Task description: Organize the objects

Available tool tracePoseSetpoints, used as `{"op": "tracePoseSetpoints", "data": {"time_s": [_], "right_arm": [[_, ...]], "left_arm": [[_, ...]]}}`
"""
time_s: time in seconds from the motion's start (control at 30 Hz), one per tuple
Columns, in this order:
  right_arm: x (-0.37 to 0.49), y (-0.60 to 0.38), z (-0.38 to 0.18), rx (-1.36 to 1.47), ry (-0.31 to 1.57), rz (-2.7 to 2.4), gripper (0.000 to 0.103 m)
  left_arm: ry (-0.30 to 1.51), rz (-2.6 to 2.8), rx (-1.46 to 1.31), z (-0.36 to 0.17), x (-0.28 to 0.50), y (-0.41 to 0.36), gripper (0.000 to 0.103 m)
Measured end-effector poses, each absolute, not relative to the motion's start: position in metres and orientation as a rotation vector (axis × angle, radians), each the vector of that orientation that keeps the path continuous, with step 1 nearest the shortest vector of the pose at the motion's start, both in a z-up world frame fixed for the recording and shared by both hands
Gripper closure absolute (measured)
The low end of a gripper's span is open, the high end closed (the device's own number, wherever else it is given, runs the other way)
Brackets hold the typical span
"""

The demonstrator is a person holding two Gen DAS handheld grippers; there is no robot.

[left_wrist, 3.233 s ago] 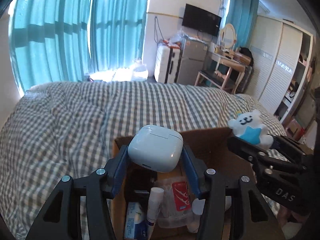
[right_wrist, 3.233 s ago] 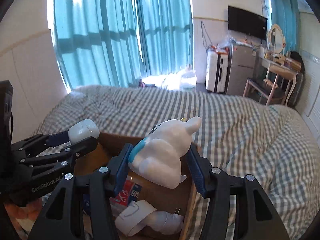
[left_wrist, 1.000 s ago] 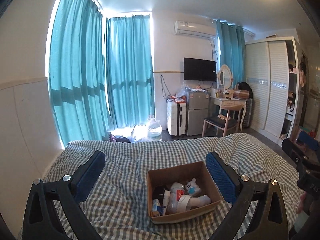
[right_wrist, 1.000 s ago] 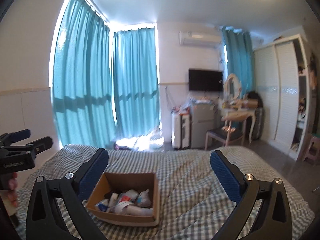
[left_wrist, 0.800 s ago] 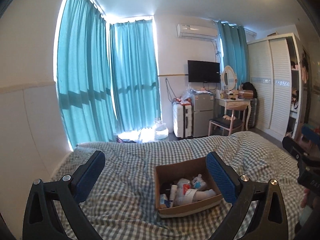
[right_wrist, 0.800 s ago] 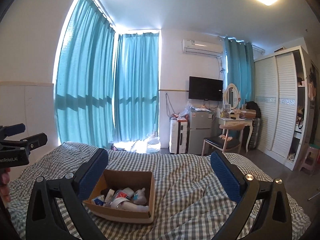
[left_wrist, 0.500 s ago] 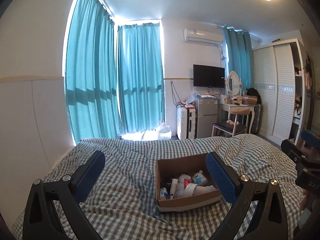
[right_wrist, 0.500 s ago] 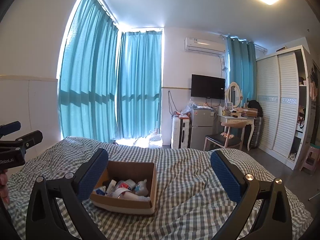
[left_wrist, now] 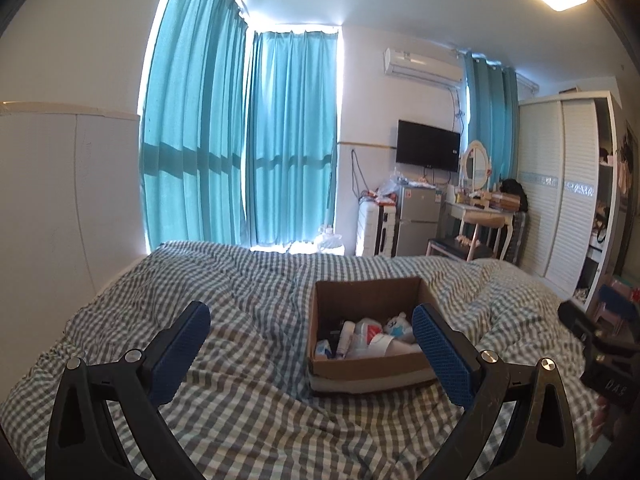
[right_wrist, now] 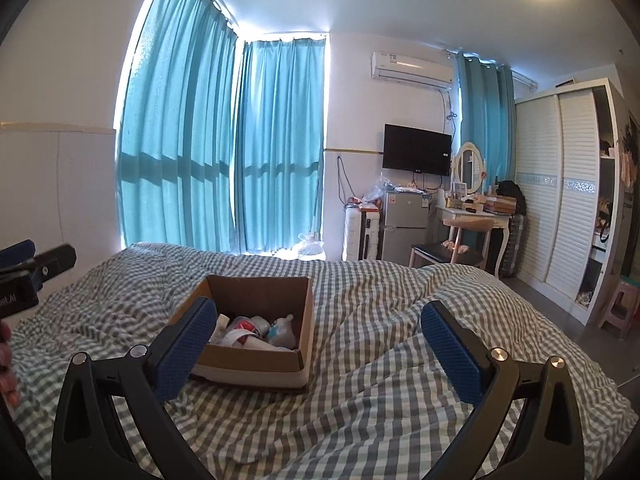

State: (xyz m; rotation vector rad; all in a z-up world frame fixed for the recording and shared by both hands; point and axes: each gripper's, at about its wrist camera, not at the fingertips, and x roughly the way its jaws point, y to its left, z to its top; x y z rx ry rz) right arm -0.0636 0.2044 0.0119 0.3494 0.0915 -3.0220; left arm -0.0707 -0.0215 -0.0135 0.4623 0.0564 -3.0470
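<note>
Blue ribbed pads line both tools, and each pair of fingers stands spread wide with nothing between them. The left gripper (left_wrist: 311,346) hangs above the gingham bedding, released and empty; its right-hand pad overlaps the near right corner of the cardboard box (left_wrist: 370,366) in its own view, though whether it touches I cannot tell. The right gripper (right_wrist: 318,340) is likewise splayed and empty, its left-hand pad just in front of the box's near left corner. So the box lies between the two tools, ahead of both, toward the inner side of each.

The box sits open-topped on the checked bedspread (left_wrist: 248,400), roughly in the middle of the bed, on a pale slab or folded flap under its base. Inside is a jumble: a white tube (left_wrist: 345,339) lying with its long axis running from the near wall toward the far wall, a bottle with a red label (left_wrist: 366,332), and a small white and blue toy figure (left_wrist: 398,327) against the right side. Which way the toy faces is too small to tell.

Beyond the bed hang teal curtains (right_wrist: 224,152).
</note>
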Motion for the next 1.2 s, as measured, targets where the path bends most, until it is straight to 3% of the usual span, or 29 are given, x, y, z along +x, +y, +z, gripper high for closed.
{"op": "tracePoseSetpoints", "data": {"time_s": [0.43, 1.2], "right_arm": [[-0.069, 0.207, 0.008, 0.419, 0.003, -3.001, 0.000], [-0.066, 0.196, 0.009, 0.412, 0.068, -3.010, 0.000]], "left_arm": [[0.014, -3.065, 0.472, -0.013, -0.066, -0.018, 0.000], [0.005, -3.062, 0.491, -0.012, -0.067, -0.021, 0.000]]}}
